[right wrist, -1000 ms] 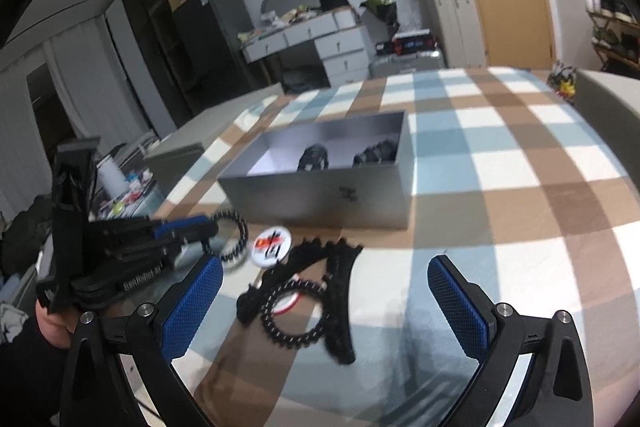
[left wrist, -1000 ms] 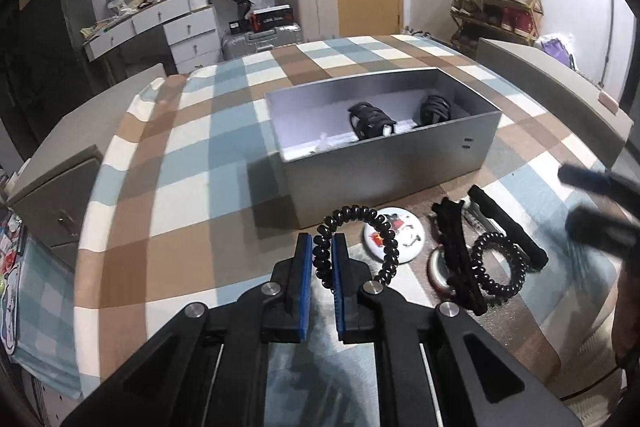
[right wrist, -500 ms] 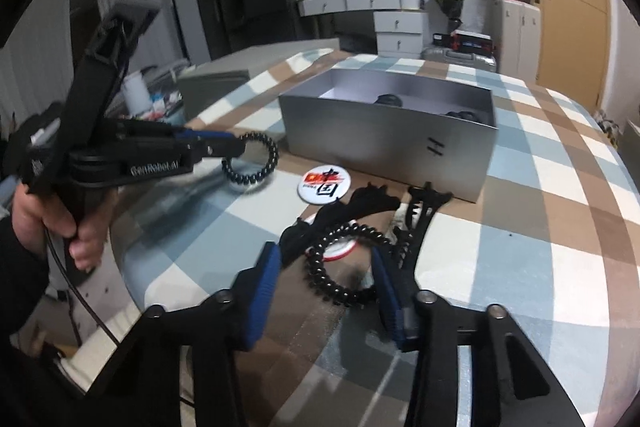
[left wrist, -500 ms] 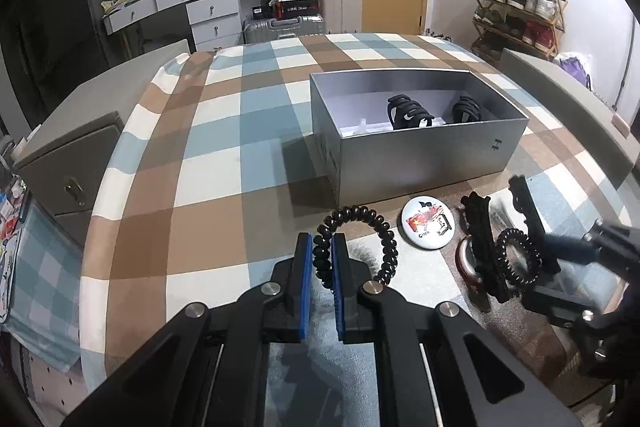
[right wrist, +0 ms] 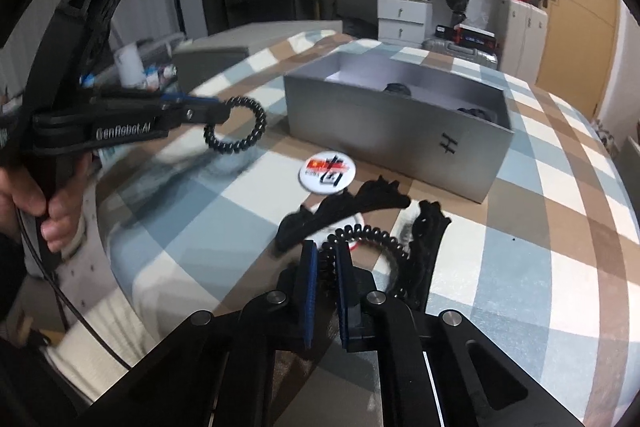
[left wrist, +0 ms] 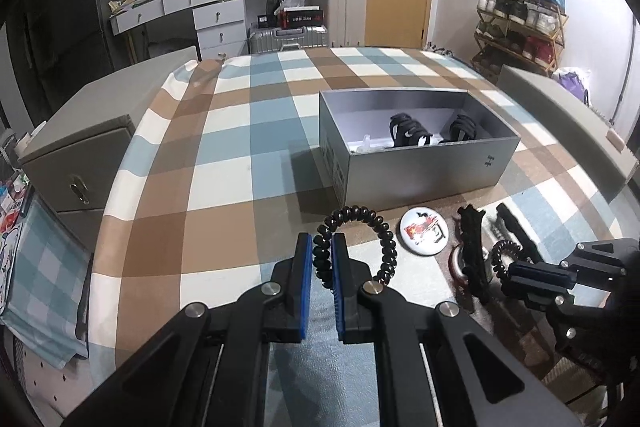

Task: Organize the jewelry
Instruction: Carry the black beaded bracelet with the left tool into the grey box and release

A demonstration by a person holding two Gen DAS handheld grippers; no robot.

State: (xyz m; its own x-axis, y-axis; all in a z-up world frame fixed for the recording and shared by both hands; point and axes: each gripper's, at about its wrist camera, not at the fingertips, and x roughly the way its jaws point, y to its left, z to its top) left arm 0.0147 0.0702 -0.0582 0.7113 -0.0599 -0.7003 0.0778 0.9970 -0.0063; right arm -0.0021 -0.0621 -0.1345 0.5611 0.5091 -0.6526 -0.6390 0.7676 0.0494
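My left gripper (left wrist: 322,241) is shut on a black coil hair tie (left wrist: 360,217) and holds it above the checked tablecloth, short of the open grey box (left wrist: 420,171). The right wrist view shows that gripper (right wrist: 218,111) with its tie (right wrist: 236,125) at the left. My right gripper (right wrist: 326,249) is low over the cloth, its jaws closing with the pads pressed on a second coil hair tie (right wrist: 368,233). That tie lies among black hair claws (right wrist: 348,209). The left wrist view has the right gripper (left wrist: 514,275) at the right edge. Dark hair pieces (left wrist: 408,133) lie in the box.
A round white badge (left wrist: 424,229) lies in front of the box. Another black claw clip (right wrist: 430,247) lies right of my right fingers. A hand (right wrist: 48,211) holds the left gripper. Grey cabinets (left wrist: 76,155) flank the table, whose edge curves close on the left.
My right gripper went from wide open to shut around the coil tie on the cloth, rolling and sinking toward it. The left gripper drifted a little sideways, its tie still held.
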